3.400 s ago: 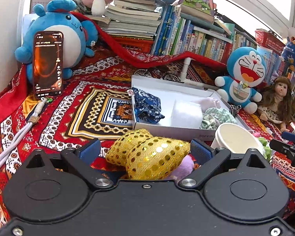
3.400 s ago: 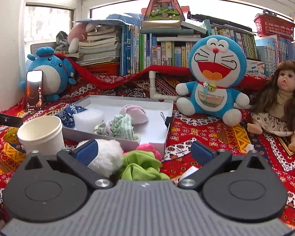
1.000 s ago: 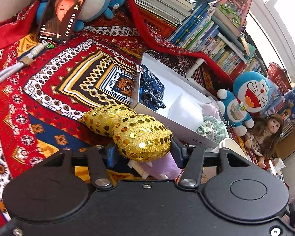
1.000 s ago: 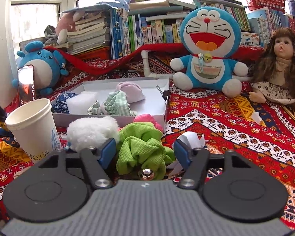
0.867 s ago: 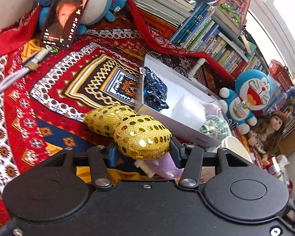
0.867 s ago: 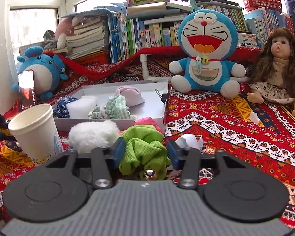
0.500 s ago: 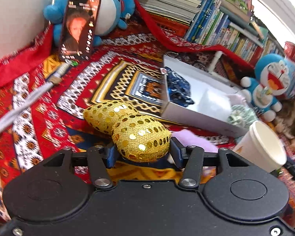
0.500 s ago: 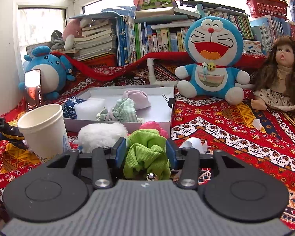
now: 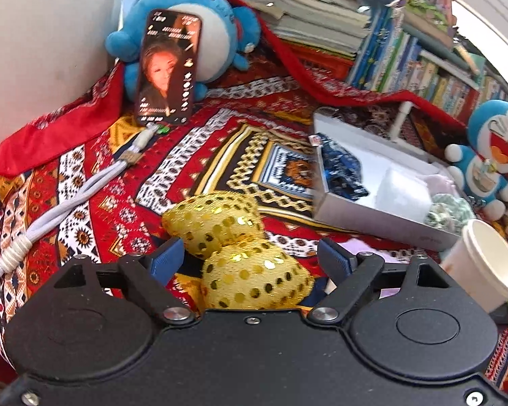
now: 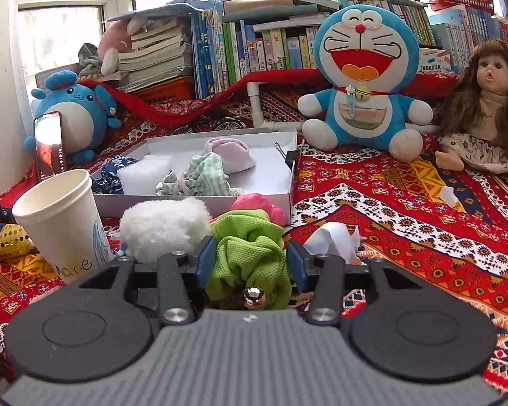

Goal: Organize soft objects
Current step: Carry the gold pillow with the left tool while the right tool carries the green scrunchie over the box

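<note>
My left gripper (image 9: 252, 258) is open, its blue pads on either side of a gold sequined soft bow (image 9: 237, 247) that lies on the patterned cloth, not squeezed. My right gripper (image 10: 249, 258) is shut on a green scrunchie (image 10: 250, 253) just in front of the white box (image 10: 289, 182). The box holds a blue cloth (image 10: 113, 172), a white pad (image 10: 142, 174), a green checked cloth (image 10: 199, 177) and a pink piece (image 10: 230, 154). A white fluffy ball (image 10: 162, 225) and a pink soft item (image 10: 259, 204) lie by the box's front wall.
A paper cup (image 10: 62, 221) stands left of the right gripper. A phone (image 9: 167, 67) leans on a blue plush (image 9: 193, 23). A Doraemon plush (image 10: 364, 77) and a doll (image 10: 484, 105) sit at the back right. A cable (image 9: 67, 203) lies left. Books line the back.
My left gripper opened and let go of the gold bow, which now rests on the cloth. My right gripper closed on the green scrunchie and holds it.
</note>
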